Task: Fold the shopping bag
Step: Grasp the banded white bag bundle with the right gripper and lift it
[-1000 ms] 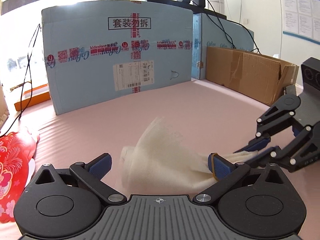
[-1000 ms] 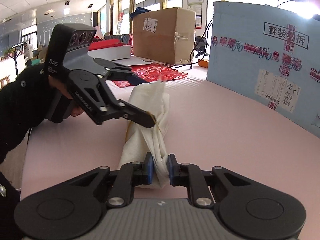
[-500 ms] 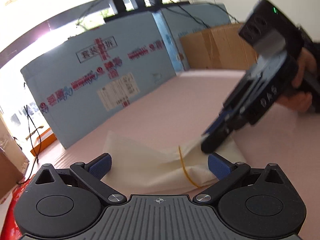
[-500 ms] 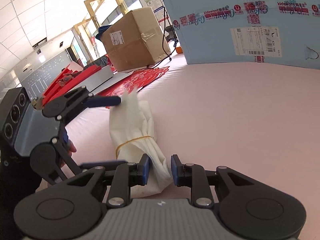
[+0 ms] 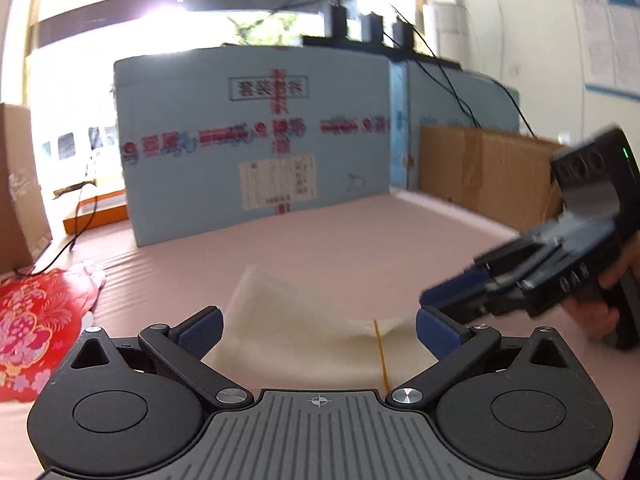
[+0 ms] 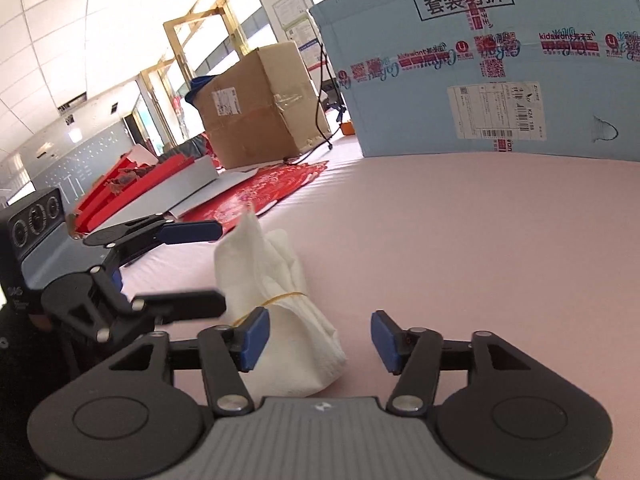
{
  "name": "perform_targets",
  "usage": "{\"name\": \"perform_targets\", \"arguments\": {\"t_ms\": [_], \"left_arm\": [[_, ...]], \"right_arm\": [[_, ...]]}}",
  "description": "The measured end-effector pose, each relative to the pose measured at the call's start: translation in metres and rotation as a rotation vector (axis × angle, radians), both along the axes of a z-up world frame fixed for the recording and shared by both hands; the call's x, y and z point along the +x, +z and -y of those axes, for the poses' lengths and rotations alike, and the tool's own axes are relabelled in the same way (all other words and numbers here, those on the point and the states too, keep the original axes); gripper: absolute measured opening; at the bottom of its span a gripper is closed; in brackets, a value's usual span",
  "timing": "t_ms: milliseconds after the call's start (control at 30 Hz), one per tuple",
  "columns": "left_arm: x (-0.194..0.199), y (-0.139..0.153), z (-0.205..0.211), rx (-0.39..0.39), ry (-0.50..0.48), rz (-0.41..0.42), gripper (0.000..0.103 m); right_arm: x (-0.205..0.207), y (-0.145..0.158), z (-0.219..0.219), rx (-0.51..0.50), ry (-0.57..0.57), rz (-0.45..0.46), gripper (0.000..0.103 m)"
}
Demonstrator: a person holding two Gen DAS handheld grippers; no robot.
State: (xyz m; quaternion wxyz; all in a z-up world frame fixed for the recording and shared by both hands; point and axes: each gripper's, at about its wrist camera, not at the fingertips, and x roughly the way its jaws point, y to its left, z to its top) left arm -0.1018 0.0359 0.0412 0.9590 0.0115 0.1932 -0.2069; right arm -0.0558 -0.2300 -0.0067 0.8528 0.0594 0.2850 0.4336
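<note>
the right gripper [image 6: 318, 338] is hovering low with its fingers [image 6: 253, 338] just spreading wide, gripping nothing, the white shopping bag [image 6: 280, 308] lying rolled and banded on the pink desk [image 6: 460, 240] between them. the left gripper [image 5: 318, 330] is also gaping empty beside the bag, the blue box [image 6: 500, 64] standing beyond.

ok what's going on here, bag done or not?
A person holds two grippers over a white shopping bag rolled up and bound with a yellow rubber band, lying on the pink table. The right gripper has just been opening off it; the left gripper is open too. Nothing grips the bag.
</note>
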Motion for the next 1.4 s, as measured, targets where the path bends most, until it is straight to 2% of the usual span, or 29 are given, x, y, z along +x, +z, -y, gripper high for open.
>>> {"name": "perform_targets", "arguments": {"t_ms": [100,233,300,433,500,633,767,800,933,1033,1067,1133,1267,1300,1400], "left_arm": [[0.013,0.0,-0.018,-0.147,0.159,-0.071,0.103],[0.031,-0.009,-0.032,-0.294,0.25,-0.179,0.103],[0.035,-0.014,-0.035,-0.331,0.236,-0.199,0.103],[0.042,-0.021,-0.034,-0.368,0.228,-0.232,0.103],[0.042,-0.024,-0.034,-0.404,0.209,-0.243,0.103],[0.036,-0.028,-0.031,-0.495,0.247,-0.248,0.103],[0.031,-0.037,-0.029,-0.62,0.278,-0.287,0.103],[0.028,-0.039,-0.027,-0.614,0.284,-0.282,0.103],[0.019,-0.042,-0.015,-0.537,0.304,-0.245,0.103],[0.019,-0.043,-0.011,-0.523,0.322,-0.228,0.102],[0.019,-0.043,-0.012,-0.527,0.329,-0.226,0.098],[0.018,-0.044,-0.014,-0.54,0.343,-0.223,0.093],[0.02,-0.047,-0.019,-0.583,0.337,-0.236,0.066],[0.02,-0.047,-0.019,-0.588,0.334,-0.24,0.063],[0.02,-0.047,-0.019,-0.601,0.32,-0.246,0.055]], "right_arm": [[-0.013,0.003,-0.007,-0.027,0.067,0.027,0.085],[-0.024,0.0,-0.03,-0.214,0.067,0.106,0.086],[-0.026,-0.003,-0.036,-0.296,0.034,0.131,0.083],[-0.022,-0.001,-0.032,-0.36,-0.06,0.169,0.082],[-0.014,0.0,-0.024,-0.357,-0.141,0.15,0.081],[-0.004,0.001,-0.007,-0.276,-0.203,0.089,0.079],[0.003,-0.003,0.004,-0.122,-0.147,-0.007,0.078],[0.004,-0.005,0.007,-0.085,-0.135,-0.032,0.078],[0.008,-0.007,0.005,-0.046,-0.144,-0.046,0.079],[0.015,-0.01,0.006,0.034,-0.161,-0.093,0.079],[0.017,-0.011,0.006,0.057,-0.171,-0.106,0.078],[0.02,-0.013,0.007,0.085,-0.195,-0.121,0.071],[0.026,-0.018,0.016,0.138,-0.266,-0.164,0.044],[0.028,-0.02,0.019,0.154,-0.282,-0.176,0.037],[0.027,-0.019,0.028,0.184,-0.316,-0.166,0.033]]}}
